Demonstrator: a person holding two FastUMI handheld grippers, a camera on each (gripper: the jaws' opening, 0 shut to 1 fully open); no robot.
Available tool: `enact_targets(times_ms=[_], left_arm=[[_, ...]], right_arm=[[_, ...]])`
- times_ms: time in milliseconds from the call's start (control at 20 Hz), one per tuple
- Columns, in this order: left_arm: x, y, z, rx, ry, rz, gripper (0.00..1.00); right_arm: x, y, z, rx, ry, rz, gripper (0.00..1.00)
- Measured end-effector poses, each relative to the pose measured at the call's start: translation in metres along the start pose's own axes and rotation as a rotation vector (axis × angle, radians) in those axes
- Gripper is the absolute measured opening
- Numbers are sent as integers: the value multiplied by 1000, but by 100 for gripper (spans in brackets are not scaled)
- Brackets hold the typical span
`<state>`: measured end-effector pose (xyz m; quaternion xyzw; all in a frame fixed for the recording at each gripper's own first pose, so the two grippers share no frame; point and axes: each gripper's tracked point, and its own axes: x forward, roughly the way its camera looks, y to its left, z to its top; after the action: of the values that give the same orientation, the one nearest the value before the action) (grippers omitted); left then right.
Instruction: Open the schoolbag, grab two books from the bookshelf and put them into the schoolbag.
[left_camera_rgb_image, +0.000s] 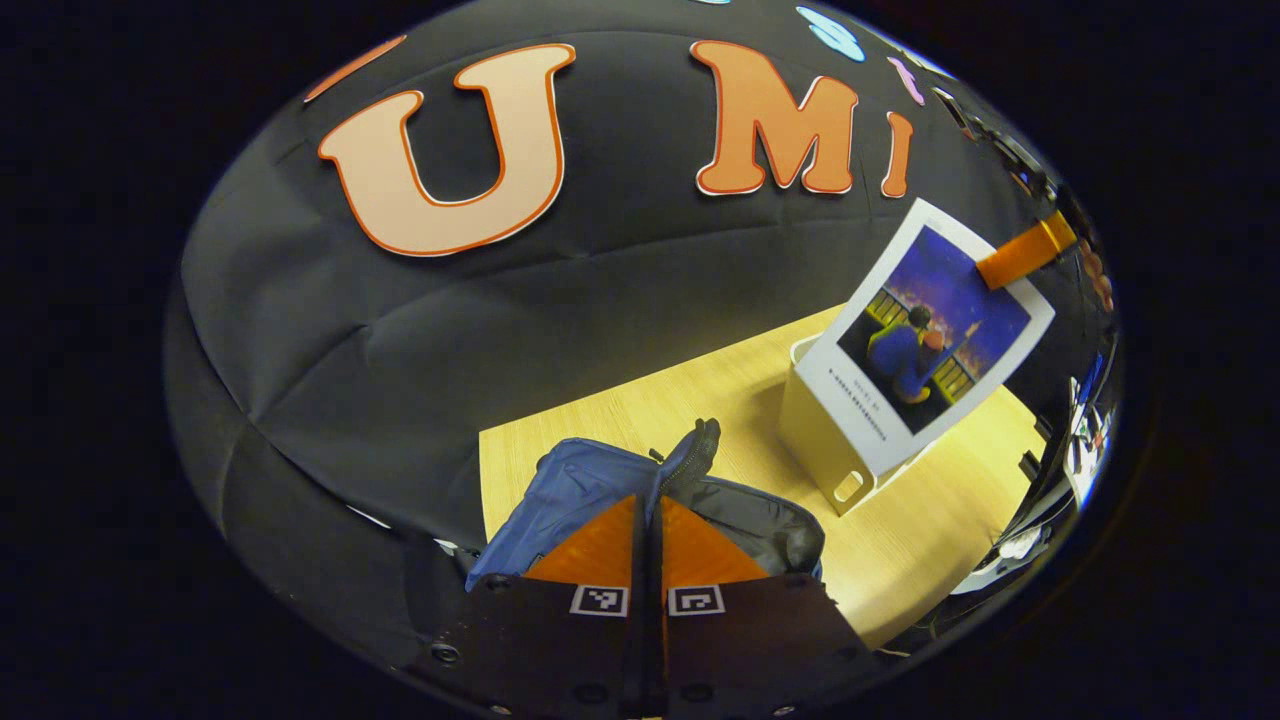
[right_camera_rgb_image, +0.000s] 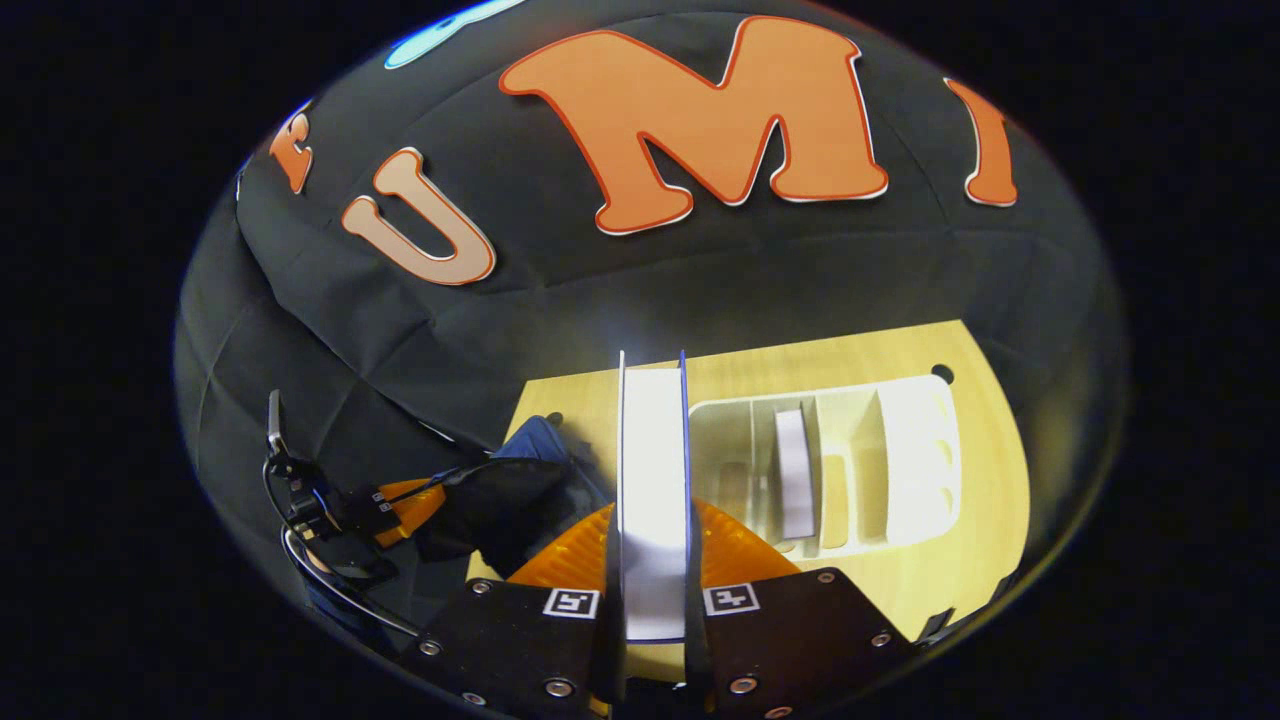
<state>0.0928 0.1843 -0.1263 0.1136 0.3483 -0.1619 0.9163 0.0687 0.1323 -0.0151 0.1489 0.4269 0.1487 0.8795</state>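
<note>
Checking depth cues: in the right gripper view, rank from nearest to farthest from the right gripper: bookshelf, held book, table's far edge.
1. Held book, clamped between the right gripper's fingers.
2. Bookshelf, ahead, slightly right.
3. Table's far edge, behind the bookshelf.

Left gripper view: schoolbag (left_camera_rgb_image: 640, 500) on tabletop (left_camera_rgb_image: 720, 400), just ahead of left tongs (left_camera_rgb_image: 650, 560). Bookshelf (left_camera_rgb_image: 830, 440) to its right, a book (left_camera_rgb_image: 925, 335) raised above it in right tongs' (left_camera_rgb_image: 1020, 255) grip. Right gripper view: 2nd book (right_camera_rgb_image: 795, 470) upright in bookshelf's middle slot; schoolbag left of bookshelf.
</note>
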Motion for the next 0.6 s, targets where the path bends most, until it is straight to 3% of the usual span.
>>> enact_targets(times_ms=[350,600], left_arm=[[1,-10,2,-13,39,-21,0],[3,-19,-1,-37,42,-42,0]], right_arm=[[35,45,-61,211,50,149,23],[80,69,-107,367,63,163,22]])
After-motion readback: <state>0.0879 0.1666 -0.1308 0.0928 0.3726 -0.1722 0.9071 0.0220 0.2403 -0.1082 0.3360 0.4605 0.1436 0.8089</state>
